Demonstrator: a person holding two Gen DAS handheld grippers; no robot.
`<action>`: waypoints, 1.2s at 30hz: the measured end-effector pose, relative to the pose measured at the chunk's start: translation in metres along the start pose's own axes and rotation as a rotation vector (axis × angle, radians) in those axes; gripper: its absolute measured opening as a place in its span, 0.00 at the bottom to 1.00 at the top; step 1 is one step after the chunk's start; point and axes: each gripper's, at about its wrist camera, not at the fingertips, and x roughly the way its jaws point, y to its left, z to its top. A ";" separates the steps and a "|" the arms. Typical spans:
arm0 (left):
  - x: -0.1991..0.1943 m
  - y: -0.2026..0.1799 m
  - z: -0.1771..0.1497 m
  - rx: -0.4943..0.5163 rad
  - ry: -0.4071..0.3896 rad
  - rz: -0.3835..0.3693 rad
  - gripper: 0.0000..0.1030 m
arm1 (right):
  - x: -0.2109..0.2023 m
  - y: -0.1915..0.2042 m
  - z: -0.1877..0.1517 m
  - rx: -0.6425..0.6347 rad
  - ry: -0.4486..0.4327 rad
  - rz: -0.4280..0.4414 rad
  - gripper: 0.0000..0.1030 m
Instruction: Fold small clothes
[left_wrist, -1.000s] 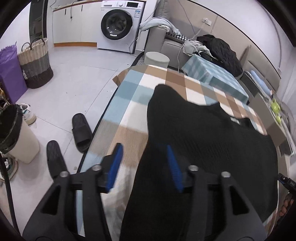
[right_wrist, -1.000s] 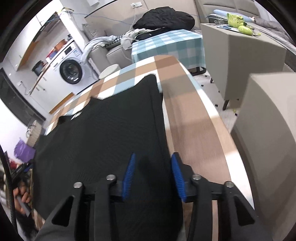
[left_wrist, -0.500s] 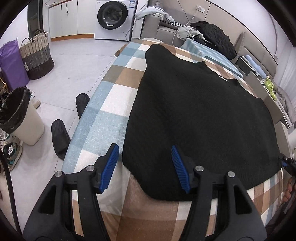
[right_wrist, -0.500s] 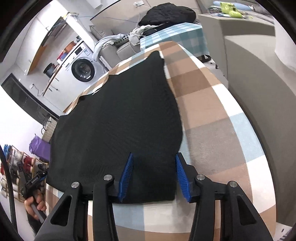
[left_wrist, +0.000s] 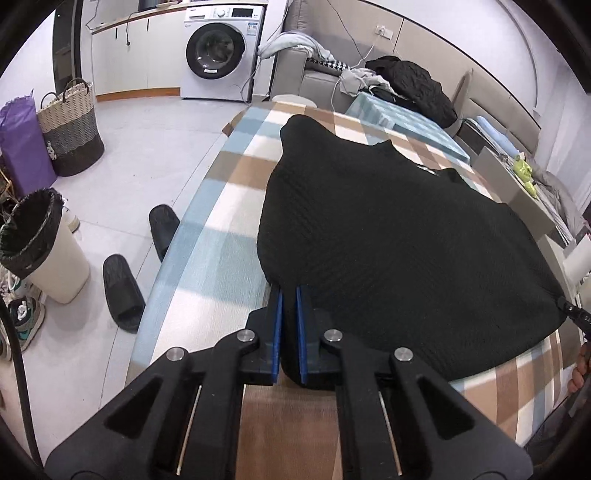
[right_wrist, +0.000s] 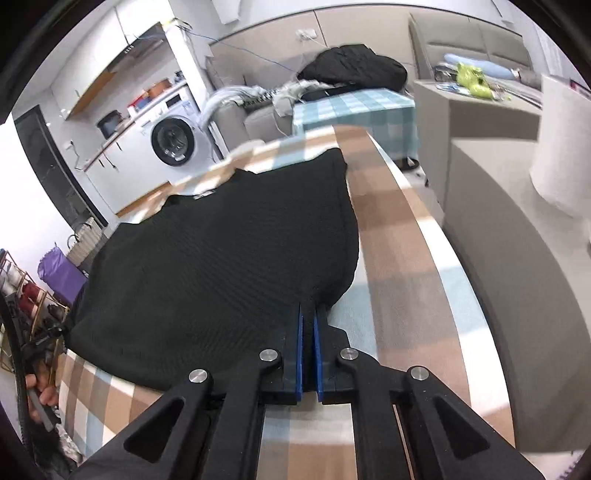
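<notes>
Black knit garment (left_wrist: 399, 236) sprawls ahead, soft and floppy; left gripper (left_wrist: 289, 295) and right gripper (right_wrist: 307, 314) each pinch its near hem corners, jaws clamped.

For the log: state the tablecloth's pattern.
The tablecloth is checked in blue, brown and white; clearest in the left wrist view.

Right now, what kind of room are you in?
Probably a home living area with a laundry corner: a white front-loading washing machine, a grey sofa heaped with clothes, and a woven laundry basket on the floor.
</notes>
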 end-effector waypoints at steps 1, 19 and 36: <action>0.001 0.000 -0.005 0.009 0.013 0.013 0.05 | 0.002 -0.004 -0.004 0.015 0.016 -0.005 0.04; -0.035 0.037 -0.057 -0.232 0.082 -0.150 0.42 | -0.028 -0.001 -0.002 0.098 -0.054 0.033 0.44; -0.023 -0.009 -0.033 -0.220 -0.088 -0.076 0.08 | 0.034 0.101 -0.019 -0.101 0.078 0.154 0.45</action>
